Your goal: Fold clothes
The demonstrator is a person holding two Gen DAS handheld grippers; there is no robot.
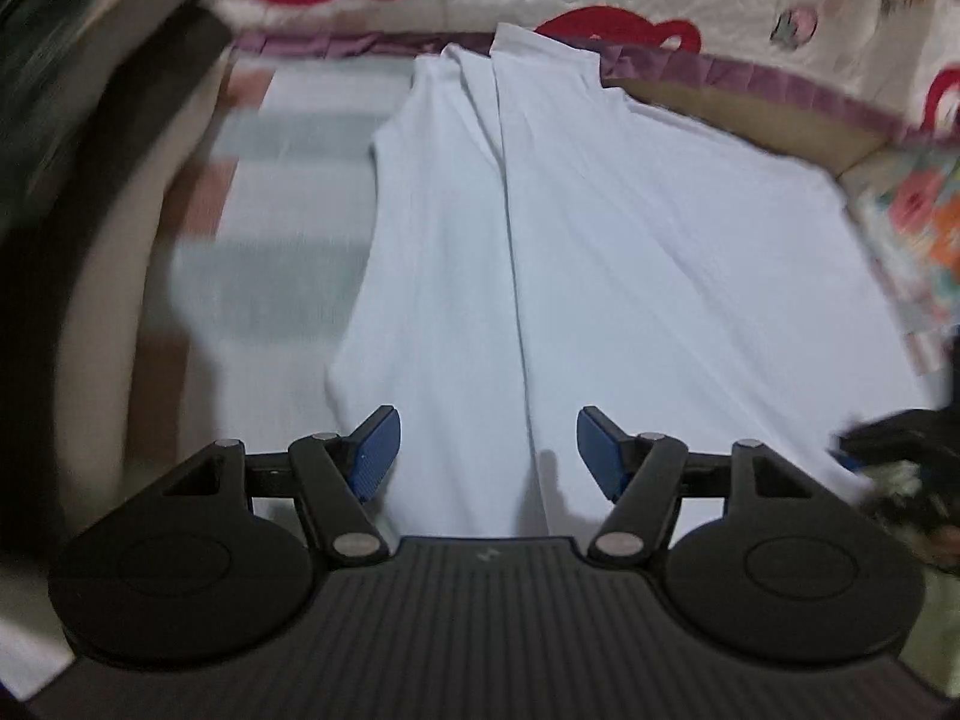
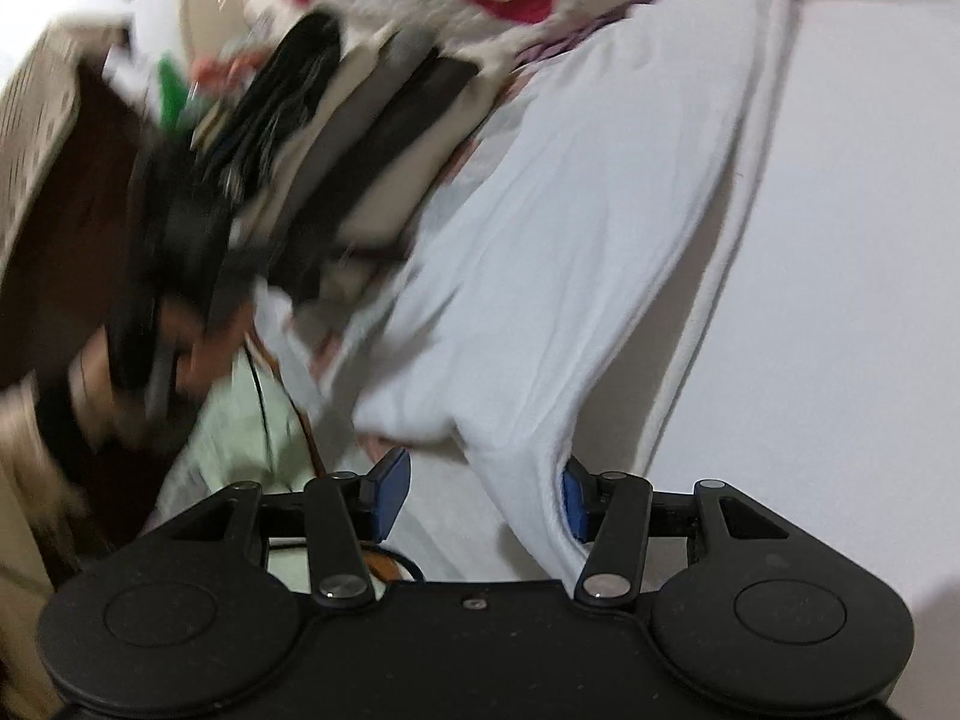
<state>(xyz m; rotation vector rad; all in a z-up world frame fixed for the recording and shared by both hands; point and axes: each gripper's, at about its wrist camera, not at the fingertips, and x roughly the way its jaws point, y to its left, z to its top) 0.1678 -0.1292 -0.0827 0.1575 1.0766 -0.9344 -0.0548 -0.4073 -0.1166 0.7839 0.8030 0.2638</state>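
While the white garment (image 1: 600, 252) lies spread over a striped bed surface (image 1: 288, 192), with a long fold line running down its middle, it is seen beneath both grippers. The left gripper (image 1: 487, 450) is held wide open above the cloth, with nothing gripped. The right gripper (image 2: 480, 495) is likewise spread wide, its right blue pad touching a hemmed edge (image 2: 540, 480) that is not clamped. The fabric is judged light, soft and limp, so sagging is expected; a hem or corner would be best pinched. No legible writing is found; blur hides the clutter (image 2: 288, 138) beside it.
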